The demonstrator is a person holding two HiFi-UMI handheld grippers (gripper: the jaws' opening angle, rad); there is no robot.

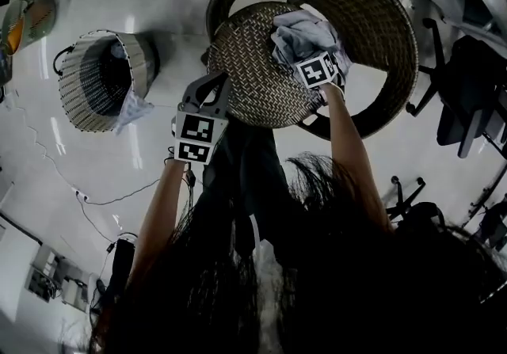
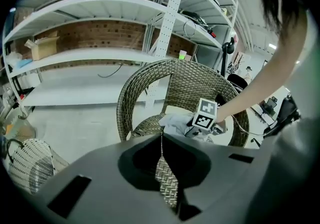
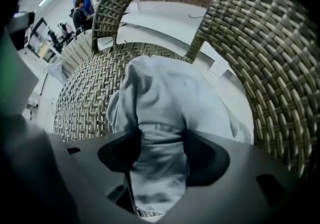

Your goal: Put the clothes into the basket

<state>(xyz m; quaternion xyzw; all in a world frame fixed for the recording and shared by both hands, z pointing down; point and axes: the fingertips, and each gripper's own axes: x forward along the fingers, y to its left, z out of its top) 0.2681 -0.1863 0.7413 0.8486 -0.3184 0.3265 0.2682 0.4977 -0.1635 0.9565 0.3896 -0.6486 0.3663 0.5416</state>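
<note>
On the chair [image 1: 253, 95] seat, grey clothes [image 3: 165, 92] lie heaped; right gripper [image 3: 160, 155] points down into them, jaws wide apart, a fold of cloth between. Left gripper [image 2: 164, 173] over chair's front edge, jaws nearly together, empty. Basket [image 1: 79, 87] on floor left of chair, well apart

Pale grey clothes [image 1: 295, 32], brown woven wicker chair [image 1: 245, 67]

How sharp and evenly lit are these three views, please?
Head view: fisheye bends the wicker chair, and dark hair fills the lower half. Left gripper view: shelves curve, foreground dim. Right gripper view: the grey garment blurs close to the lens.
</note>
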